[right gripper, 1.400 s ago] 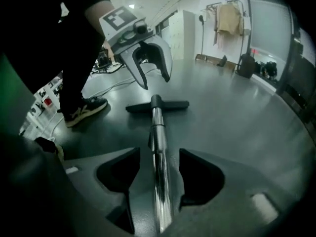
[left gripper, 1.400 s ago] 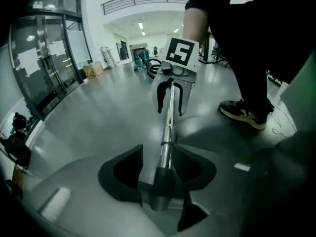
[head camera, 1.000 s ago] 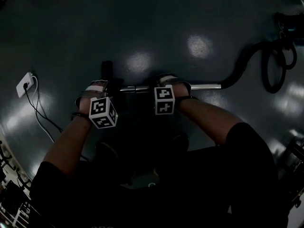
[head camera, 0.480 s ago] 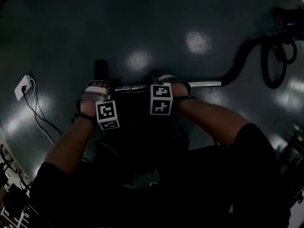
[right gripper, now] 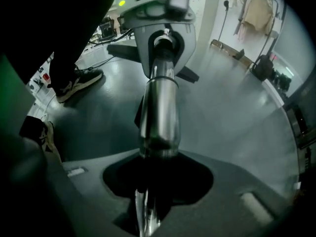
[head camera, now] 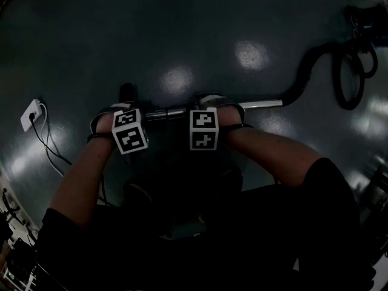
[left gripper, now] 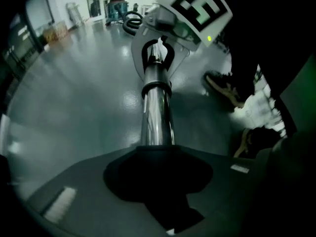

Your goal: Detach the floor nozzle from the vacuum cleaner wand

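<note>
A chrome vacuum wand (head camera: 260,106) runs left to right just above the dark floor. Its black floor nozzle (head camera: 126,91) is at the left end, mostly lost in shadow. My right gripper (head camera: 209,106) is shut on the wand's middle. In the right gripper view the tube (right gripper: 160,107) leaves my right gripper (right gripper: 158,181) towards the nozzle (right gripper: 123,51). My left gripper (head camera: 128,112) sits at the nozzle end. Its jaws have just been closing and now clasp the wand (left gripper: 157,112), as the right gripper view shows on the left gripper (right gripper: 165,39). The left gripper view shows the right gripper (left gripper: 157,58) clamped further along.
A black hose (head camera: 309,71) curves from the wand's right end to a coil (head camera: 351,80) at the far right. A white wall plug (head camera: 30,113) with its cable lies on the floor at the left. The person's shoes (left gripper: 222,85) stand close beside the wand.
The left hand has tipped over the wand's nozzle end, and its marker cube has swung left. The right gripper keeps its hold on the wand.
</note>
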{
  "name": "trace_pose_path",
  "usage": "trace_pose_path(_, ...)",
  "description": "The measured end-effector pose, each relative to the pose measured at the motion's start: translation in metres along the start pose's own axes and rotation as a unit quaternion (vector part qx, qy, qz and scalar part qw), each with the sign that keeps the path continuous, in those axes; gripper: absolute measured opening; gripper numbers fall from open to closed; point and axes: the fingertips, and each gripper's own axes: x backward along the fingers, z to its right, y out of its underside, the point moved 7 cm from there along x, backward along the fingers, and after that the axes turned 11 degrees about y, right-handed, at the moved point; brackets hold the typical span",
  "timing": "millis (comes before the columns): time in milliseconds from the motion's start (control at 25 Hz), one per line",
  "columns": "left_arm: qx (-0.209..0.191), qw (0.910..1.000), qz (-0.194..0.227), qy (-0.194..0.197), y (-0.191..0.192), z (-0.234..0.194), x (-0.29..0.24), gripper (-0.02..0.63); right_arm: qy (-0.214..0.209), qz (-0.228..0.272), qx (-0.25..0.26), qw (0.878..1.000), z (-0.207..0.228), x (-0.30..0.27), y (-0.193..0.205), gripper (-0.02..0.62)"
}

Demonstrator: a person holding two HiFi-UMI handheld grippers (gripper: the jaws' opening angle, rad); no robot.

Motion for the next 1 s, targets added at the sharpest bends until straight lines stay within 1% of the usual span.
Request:
trace_pose_path(40, 0.024, 0.9986, 0.014, 0.045, 0.002, 0.001, 0.004, 0.135, 0.008, 0.0, 0.008, 1.0, 0.0, 0.002, -0.001, 0.133)
trace_pose_path(80, 0.049, 0.9943, 0.033, 0.089, 0.004, 0.003, 0.008, 0.133, 0.015, 0.001, 0.016, 1.0, 0.0, 0.005, -0.003, 0.133)
trace_pose_path(120, 0.067, 0.9884, 0.058, 0.123, 0.004, 0.006, 0.012, 0.133, 0.018, 0.002, 0.021, 1.0, -0.001, 0.007, -0.003, 0.133)
trace_pose_path(160, 0.074, 0.9842, 0.082, 0.139, 0.001, 0.008, 0.015, 0.133, 0.018, 0.003, 0.022, 1.0, -0.002, 0.009, -0.004, 0.133)
trace_pose_path(200, 0.073, 0.9836, 0.095, 0.135, -0.002, 0.009, 0.017, 0.133, 0.014, 0.004, 0.019, 1.0, -0.002, 0.01, -0.003, 0.132)
trace_pose_path(280, 0.058, 0.9899, 0.09, 0.093, -0.007, 0.012, 0.016, 0.132, 0.004, 0.005, 0.009, 1.0, -0.003, 0.011, -0.001, 0.13)
trace_pose_path(360, 0.035, 0.9966, 0.067, 0.031, -0.008, 0.012, 0.014, 0.13, -0.004, 0.004, 0.003, 1.0, -0.002, 0.011, 0.001, 0.13)
trace_pose_path(440, 0.005, 0.9984, 0.039, -0.039, -0.008, 0.011, 0.013, 0.129, -0.013, 0.003, -0.003, 1.0, 0.001, 0.01, 0.001, 0.13)
trace_pose_path(520, -0.027, 0.9935, 0.014, -0.11, -0.008, 0.01, 0.013, 0.129, -0.025, 0.004, -0.012, 1.0, 0.005, 0.01, 0.001, 0.129)
trace_pose_path(560, -0.044, 0.9884, 0.002, -0.145, -0.008, 0.009, 0.015, 0.129, -0.031, 0.005, -0.018, 0.999, 0.007, 0.01, 0.0, 0.127)
trace_pose_path(640, -0.077, 0.974, -0.019, -0.212, -0.007, 0.006, 0.019, 0.129, -0.041, 0.008, -0.03, 0.999, 0.012, 0.012, -0.002, 0.126)
trace_pose_path(680, -0.086, 0.9687, -0.023, -0.232, -0.007, 0.005, 0.021, 0.129, -0.045, 0.009, -0.034, 0.998, 0.014, 0.013, -0.002, 0.126)
trace_pose_path(720, -0.086, 0.9688, -0.02, -0.232, -0.008, 0.005, 0.022, 0.129, -0.047, 0.011, -0.036, 0.998, 0.015, 0.014, -0.003, 0.124)
trace_pose_path(760, -0.078, 0.9741, -0.011, -0.212, -0.008, 0.006, 0.023, 0.13, -0.049, 0.011, -0.037, 0.998, 0.015, 0.015, -0.003, 0.124)
trace_pose_path(840, -0.052, 0.9884, 0.018, -0.142, -0.008, 0.009, 0.026, 0.13, -0.05, 0.012, -0.034, 0.998, 0.013, 0.018, -0.003, 0.123)
trace_pose_path(880, -0.041, 0.9929, 0.027, -0.108, -0.008, 0.01, 0.028, 0.13, -0.048, 0.011, -0.033, 0.998, 0.012, 0.019, -0.004, 0.123)
trace_pose_path(920, -0.031, 0.9959, 0.033, -0.079, -0.008, 0.011, 0.03, 0.13, -0.044, 0.01, -0.031, 0.999, 0.01, 0.02, -0.005, 0.123)
trace_pose_path(1000, -0.011, 0.9985, 0.044, -0.03, -0.008, 0.013, 0.033, 0.13, -0.032, 0.007, -0.026, 0.999, 0.008, 0.022, -0.006, 0.123)
